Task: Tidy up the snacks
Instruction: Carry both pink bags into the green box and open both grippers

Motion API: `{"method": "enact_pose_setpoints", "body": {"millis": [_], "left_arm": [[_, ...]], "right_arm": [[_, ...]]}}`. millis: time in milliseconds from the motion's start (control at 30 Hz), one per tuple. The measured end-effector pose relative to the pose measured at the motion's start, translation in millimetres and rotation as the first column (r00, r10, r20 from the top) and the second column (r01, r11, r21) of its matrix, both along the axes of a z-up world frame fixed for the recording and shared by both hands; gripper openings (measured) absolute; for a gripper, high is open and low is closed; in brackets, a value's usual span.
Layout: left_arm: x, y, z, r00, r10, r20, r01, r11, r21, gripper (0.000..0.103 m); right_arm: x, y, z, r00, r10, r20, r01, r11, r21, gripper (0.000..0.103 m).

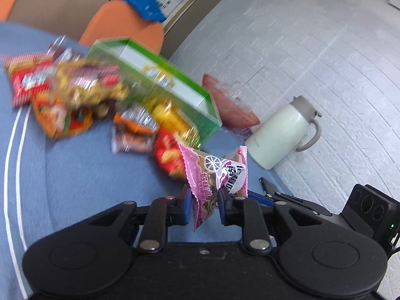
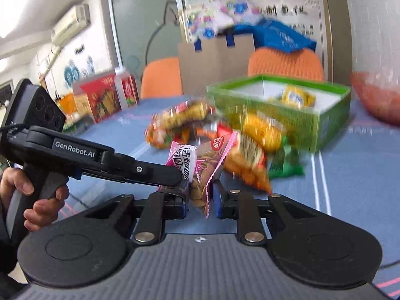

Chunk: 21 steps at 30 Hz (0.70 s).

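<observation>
HOLD: I see both left claw (image 1: 205, 206) and right claw (image 2: 200, 203) clenched on one pink crinkled snack packet (image 1: 217, 172) | PURPOSE: apparently handover toward green cardboard box (image 2: 287, 110)

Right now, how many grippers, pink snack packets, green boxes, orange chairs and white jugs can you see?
grippers: 2, the left gripper and the right gripper
pink snack packet: 1
green box: 1
orange chairs: 2
white jug: 1
Total: 7
</observation>
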State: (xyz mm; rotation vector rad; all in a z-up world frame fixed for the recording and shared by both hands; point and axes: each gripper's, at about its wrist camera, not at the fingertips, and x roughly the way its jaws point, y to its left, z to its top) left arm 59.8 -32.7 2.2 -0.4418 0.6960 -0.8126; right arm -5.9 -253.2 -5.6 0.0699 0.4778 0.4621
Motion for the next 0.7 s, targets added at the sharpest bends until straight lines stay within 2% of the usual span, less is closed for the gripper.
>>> {"method": "enact_pose_setpoints", "body": {"millis": [167, 333, 500, 700], "left_arm": [[27, -21, 34, 0.996, -0.005, 0.091, 0.002, 0.999, 0.034, 0.035], [76, -48, 49, 0.995, -0.01, 0.104, 0.007, 0.999, 0.035, 0.035], [118, -75, 54, 0.995, -0.007, 0.103, 0.002, 0.999, 0.052, 0.035], [151, -99, 44, 0.998, 0.004, 0.068, -0.01, 0.997, 0.081, 0.036]], "right_arm": [[14, -7, 25, 0.994, -0.032, 0.103, 0.033, 0.999, -0.005, 0.035], [46, -18, 41, 0.98, -0.1, 0.172, 0.104, 0.994, -0.013, 0.035], [84, -40, 44, 0.968, -0.166, 0.188, 0.164, 0.986, 0.025, 0.035], [116, -62, 31, 0.961, -0.222, 0.162, 0.213, 0.975, 0.068, 0.035]]}}
